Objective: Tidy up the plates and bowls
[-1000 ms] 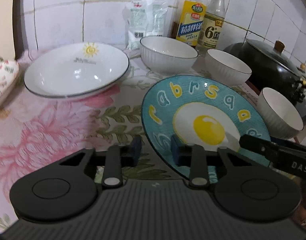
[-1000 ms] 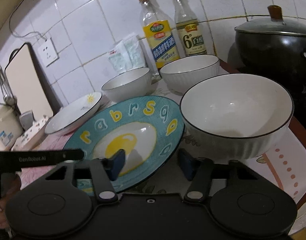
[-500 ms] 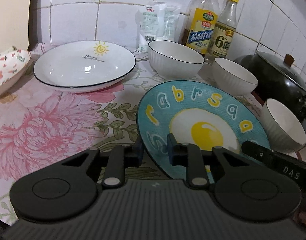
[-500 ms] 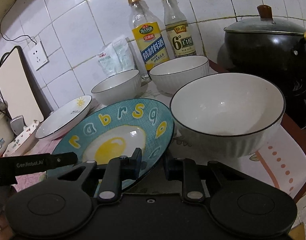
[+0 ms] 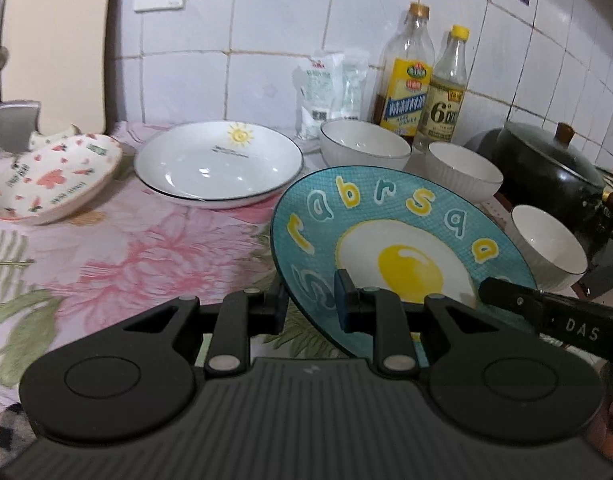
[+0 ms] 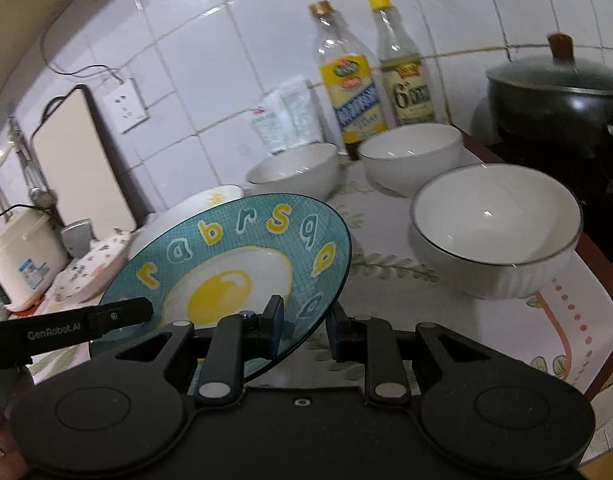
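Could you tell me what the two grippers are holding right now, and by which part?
Both grip the round teal egg-pattern plate by its near rim: left gripper on one side, right gripper on the other.

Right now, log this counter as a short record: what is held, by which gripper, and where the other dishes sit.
held: egg plate, raised and tilted above the cloth
left gripper: shut on the plate's near rim
right gripper: shut on the plate's rim at the other side
sun plate: on the cloth, behind and left of the egg plate
heart dish: far left
white bowls: three, empty, unstacked, near the bottles
pot: lidded, far right
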Demonstrator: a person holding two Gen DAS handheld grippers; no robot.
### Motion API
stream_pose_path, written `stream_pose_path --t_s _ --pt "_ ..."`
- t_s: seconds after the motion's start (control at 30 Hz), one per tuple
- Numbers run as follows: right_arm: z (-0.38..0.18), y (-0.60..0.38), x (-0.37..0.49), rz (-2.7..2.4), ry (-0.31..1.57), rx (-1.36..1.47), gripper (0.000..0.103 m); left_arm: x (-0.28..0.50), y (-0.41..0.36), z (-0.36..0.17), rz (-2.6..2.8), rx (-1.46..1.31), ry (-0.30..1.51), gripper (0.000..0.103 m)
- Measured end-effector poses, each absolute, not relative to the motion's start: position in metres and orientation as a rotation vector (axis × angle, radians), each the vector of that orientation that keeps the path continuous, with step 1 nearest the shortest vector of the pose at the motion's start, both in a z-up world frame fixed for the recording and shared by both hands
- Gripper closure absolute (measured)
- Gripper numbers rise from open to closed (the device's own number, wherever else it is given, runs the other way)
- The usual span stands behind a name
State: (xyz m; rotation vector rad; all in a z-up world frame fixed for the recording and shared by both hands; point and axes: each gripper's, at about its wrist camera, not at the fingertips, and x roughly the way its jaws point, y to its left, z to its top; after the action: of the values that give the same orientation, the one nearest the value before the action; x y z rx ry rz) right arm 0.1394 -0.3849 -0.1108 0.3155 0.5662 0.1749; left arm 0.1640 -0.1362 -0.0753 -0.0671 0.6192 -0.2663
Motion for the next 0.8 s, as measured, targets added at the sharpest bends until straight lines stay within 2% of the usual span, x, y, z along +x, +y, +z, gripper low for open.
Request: stream_pose_path --t_s 0.33,0.8 --pt "-0.082 -0.355 0.136 0.277 0.545 0.262 0.076 0.138 -0.097 -0.048 -0.202 -0.111 0.561 0.081" --pt "-0.048 -0.316 0.166 0.397 0.530 0.235 0.076 0.147 -0.051 -0.023 -0.126 -0.160 0.503 0.081"
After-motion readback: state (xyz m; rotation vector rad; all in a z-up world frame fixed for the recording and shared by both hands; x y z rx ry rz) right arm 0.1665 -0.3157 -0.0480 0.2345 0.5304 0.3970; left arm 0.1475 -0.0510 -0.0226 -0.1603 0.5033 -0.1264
